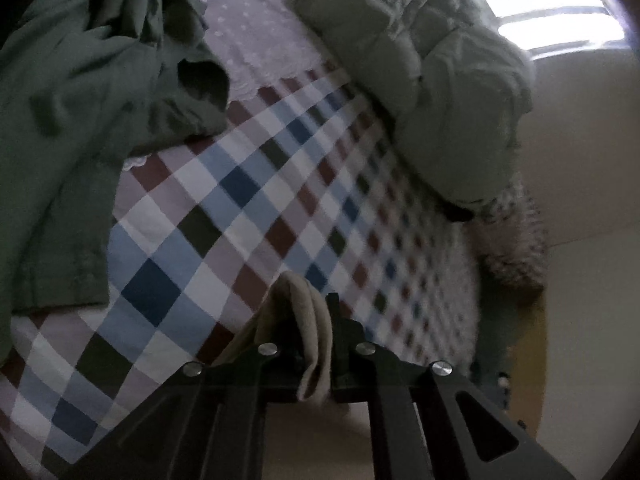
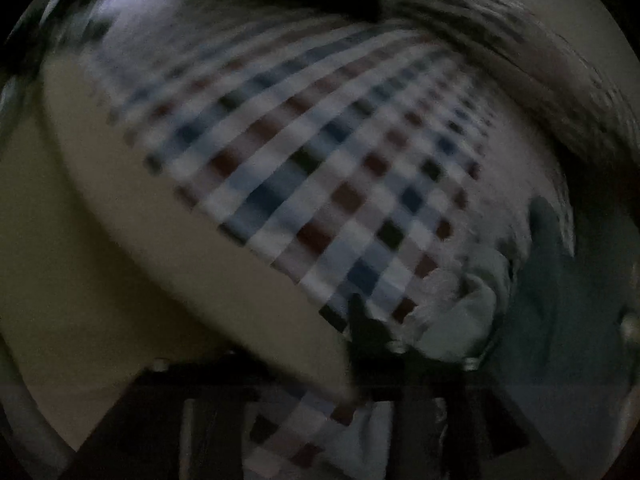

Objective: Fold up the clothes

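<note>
The left gripper (image 1: 316,344) clamps a fold of beige cloth (image 1: 308,320) above the checked bedspread (image 1: 248,200), the carry-and-lay step. The blurred right gripper (image 2: 312,360) appears parted and empty. Next: lower, spread flat beside the green garment (image 1: 72,120).

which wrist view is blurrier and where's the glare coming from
Right wrist view: dark and heavily motion-smeared, the checked bedsheet streaked and the right gripper barely readable. Left wrist view: sharper, though the bright window blows out the top right; the left gripper pinching beige cloth is clear, with fisheye bending at the edges.
</note>
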Available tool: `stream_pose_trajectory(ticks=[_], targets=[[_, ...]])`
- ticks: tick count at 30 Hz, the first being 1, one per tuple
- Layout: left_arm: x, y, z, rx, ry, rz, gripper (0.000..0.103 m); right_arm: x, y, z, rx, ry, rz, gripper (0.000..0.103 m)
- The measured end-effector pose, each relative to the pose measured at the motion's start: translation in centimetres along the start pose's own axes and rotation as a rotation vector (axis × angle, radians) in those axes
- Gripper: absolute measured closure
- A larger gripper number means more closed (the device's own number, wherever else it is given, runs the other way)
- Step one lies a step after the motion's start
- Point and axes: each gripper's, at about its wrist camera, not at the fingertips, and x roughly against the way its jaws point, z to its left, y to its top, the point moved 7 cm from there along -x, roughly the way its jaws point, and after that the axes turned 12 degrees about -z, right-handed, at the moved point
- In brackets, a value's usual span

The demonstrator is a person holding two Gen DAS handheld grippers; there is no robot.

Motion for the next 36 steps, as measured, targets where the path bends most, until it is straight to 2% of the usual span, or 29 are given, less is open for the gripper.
stream_pose_trajectory(ticks=[1, 4, 5, 6, 8, 12, 16, 20, 23, 24, 25, 27, 29, 32, 36], targets=[[0.4, 0.1, 0.1, 0.013, -0.033, -0.017, 0.094, 0.7, 0.2, -1.1, -0.060, -0.023, -0.044, 0.054], [1.9, 1.1, 0.6, 0.047, -0.077, -0.100, 0.091, 2.9, -0.1, -4.5, -0.201, -0.191, -0.145, 0.051], [2.5, 1.5, 1.0, 0.052, -0.080, -0.137, 0.082, 3.4, -0.5, -5.3, -0.238, -0.230, -0.147, 0.051], [3.2, 1.9, 1.4, 0.055, -0.082, -0.176, 0.067, 3.8, -1.0, -6.1, -0.275, -0.269, -0.150, 0.051], [4.4, 2.6, 2.1, 0.055, -0.075, -0.231, 0.059, 4.3, -1.8, -6.9, -0.310, -0.307, -0.136, 0.051], [6.3, 2.9, 3.0, 0.008, -0.073, -0.266, 0.057, 5.5, -2.5, -4.1, -0.266, -0.244, -0.134, 0.051], [7.4, 0.9, 2.0, -0.133, -0.083, -0.271, 0.050, 6.0, -0.9, 1.3, -0.201, -0.107, -0.150, 0.050], [7.1, -1.9, -0.3, -0.290, -0.099, -0.253, 0.050, 4.9, 0.1, 6.5, -0.218, 0.058, -0.112, 0.050], [6.9, -3.2, -1.2, -0.346, -0.113, -0.254, 0.050, 2.5, 0.3, 9.0, -0.232, 0.122, -0.060, 0.053], [6.8, -3.6, -1.4, -0.361, -0.120, -0.252, 0.050, 1.5, 0.2, 9.4, -0.244, 0.124, -0.037, 0.059], [6.5, -3.9, -1.6, -0.378, -0.119, -0.250, 0.050, 0.5, 0.1, 9.5, -0.259, 0.116, -0.012, 0.072], [5.8, -4.5, -1.8, -0.413, -0.100, -0.248, 0.050, -1.5, -0.3, 9.7, -0.291, 0.101, 0.038, 0.085], [5.1, -4.9, -1.8, -0.444, -0.073, -0.245, 0.050, -3.0, 0.0, 9.5, -0.323, 0.090, 0.052, 0.087], [4.9, -5.0, -1.8, -0.486, -0.042, -0.251, 0.050, -4.0, 1.7, 8.3, -0.367, 0.044, 0.012, 0.087], [5.2, -4.8, -1.7, -0.506, -0.036, -0.257, 0.050, -4.1, 3.6, 5.2, -0.437, -0.142, -0.051, 0.084]])
